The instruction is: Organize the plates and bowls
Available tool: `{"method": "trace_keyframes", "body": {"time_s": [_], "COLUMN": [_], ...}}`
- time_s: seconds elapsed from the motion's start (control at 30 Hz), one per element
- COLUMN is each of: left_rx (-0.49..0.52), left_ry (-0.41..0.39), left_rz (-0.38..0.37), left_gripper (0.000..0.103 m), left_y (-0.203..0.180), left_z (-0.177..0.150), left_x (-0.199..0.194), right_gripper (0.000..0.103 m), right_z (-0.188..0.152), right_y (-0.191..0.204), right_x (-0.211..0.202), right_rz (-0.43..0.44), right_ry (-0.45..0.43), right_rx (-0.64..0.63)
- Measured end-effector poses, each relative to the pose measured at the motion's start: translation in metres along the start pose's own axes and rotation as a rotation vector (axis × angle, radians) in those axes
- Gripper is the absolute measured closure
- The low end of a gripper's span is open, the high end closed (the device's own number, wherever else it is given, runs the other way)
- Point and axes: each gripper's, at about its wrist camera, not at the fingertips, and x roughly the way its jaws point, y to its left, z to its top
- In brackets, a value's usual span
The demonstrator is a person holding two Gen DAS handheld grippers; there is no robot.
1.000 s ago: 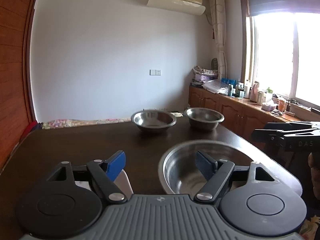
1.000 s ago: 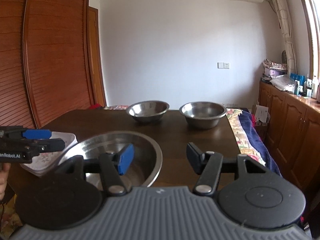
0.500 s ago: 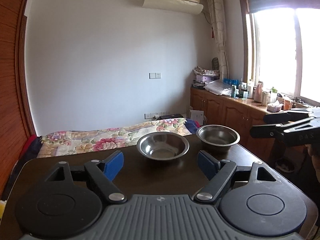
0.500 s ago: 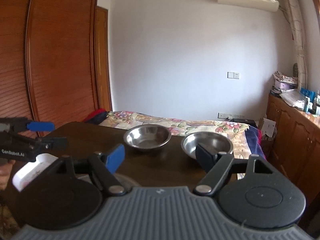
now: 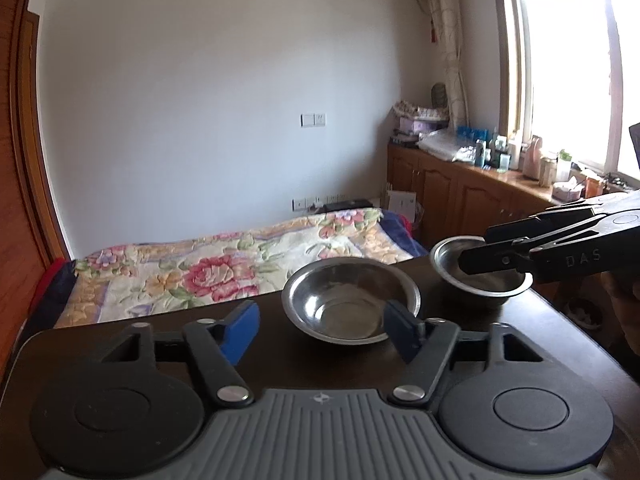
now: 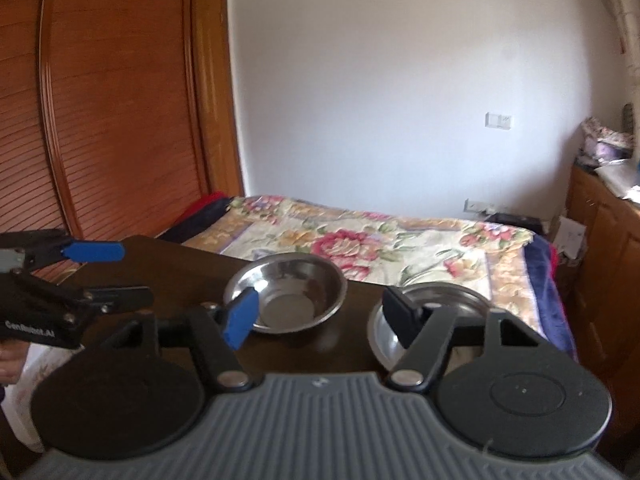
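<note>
Two small steel bowls stand side by side near the far edge of the dark table (image 5: 540,320). In the left wrist view my left gripper (image 5: 320,330) hovers right at the left bowl (image 5: 350,306). Its jaws are closing, and its right blue fingertip overlaps the bowl's near rim without pressing on it. My right gripper (image 5: 474,250) reaches over the right bowl (image 5: 480,280) from the right. In the right wrist view my right gripper (image 6: 320,316) is also closing, with the left rim of the right bowl (image 6: 432,304) between its fingers and nothing gripped. The left bowl (image 6: 286,294) sits ahead and left.
A bed with a flowered blanket (image 5: 224,264) lies just past the table's far edge. Wooden cabinets (image 5: 460,196) line the right wall, and a slatted wardrobe (image 6: 100,120) stands on the left. A white plate (image 6: 38,364) shows low on the left, under my left gripper (image 6: 134,274).
Both grippers have moved forward across the table to the two small bowls. The large steel bowl has dropped out of view behind them. The left jaws have narrowed a little.
</note>
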Motion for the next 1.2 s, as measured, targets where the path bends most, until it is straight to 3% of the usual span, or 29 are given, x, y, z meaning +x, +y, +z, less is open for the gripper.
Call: {"method": "trace_keyframes", "body": {"time_s": [0.17,0.23,0.9,1.0,1.2], "left_rx": [-0.023,-0.049,-0.122,-0.127,-0.125], "left_ry": [0.052,0.073,0.175,0.183,0.203], "left_rz": [-0.004,-0.011,-0.050,-0.059,-0.093], "left_gripper": [0.020,0.021,0.031,0.035,0.054], "left_y": [0.014,0.021,0.046,0.048,0.047], "left_z": [0.003,0.004,0.008,0.006,0.005], "left_x": [0.029,0.039,0.095,0.099,0.104], "right_gripper": [0.053,0.054,0.054,0.054,0.054], "right_z": [0.002,-0.001,-0.001,-0.002,-0.002], "right_y": [-0.004,-0.006,-0.011,-0.010,-0.009], "right_x": [0.029,0.036,0.074,0.078,0.085], "right_rz": [0.036,0.044,0.090,0.091,0.102], "right_ry": [0.084,0.110,0.215,0.227,0.241], "right_rx": [0.013,0.019,0.069,0.074,0.079]}}
